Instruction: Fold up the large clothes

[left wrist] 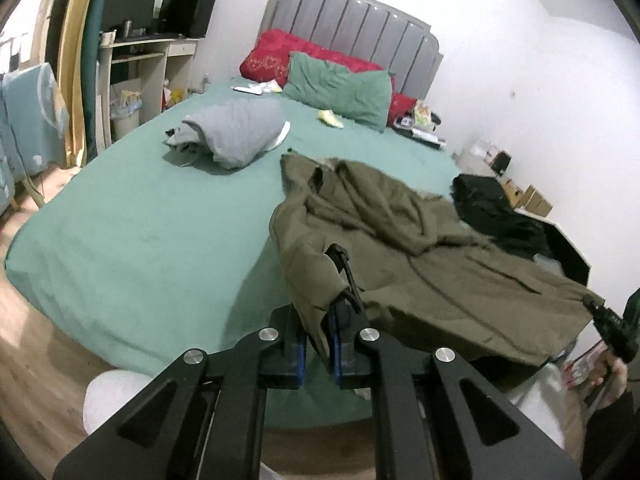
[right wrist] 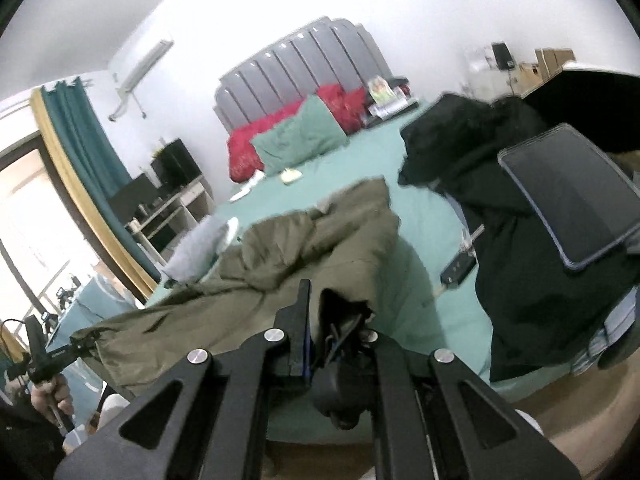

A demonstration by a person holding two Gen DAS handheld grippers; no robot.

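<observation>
An olive-green jacket (left wrist: pixel 420 240) lies spread and rumpled on the green bed sheet (left wrist: pixel 140 220). My left gripper (left wrist: pixel 320 308) is shut on the jacket's near left hem corner and holds it lifted. My right gripper (right wrist: pixel 336 312) is shut on the jacket's other near corner (right wrist: pixel 344 300), also lifted; it shows at the right edge of the left wrist view (left wrist: pixel 600 308). The jacket (right wrist: pixel 280 260) hangs stretched between the two grippers above the bed's near edge. The left gripper also shows at the lower left of the right wrist view (right wrist: pixel 86 344).
A folded grey garment (left wrist: pixel 236 132) lies mid-bed. Green pillow (left wrist: pixel 340 88) and red pillows (left wrist: pixel 280 56) lean on the grey headboard. A black garment (right wrist: pixel 520 220) with a tablet (right wrist: pixel 572 192) and a car key (right wrist: pixel 458 272) lies at the bed's right. A desk (left wrist: pixel 140 60) stands far left.
</observation>
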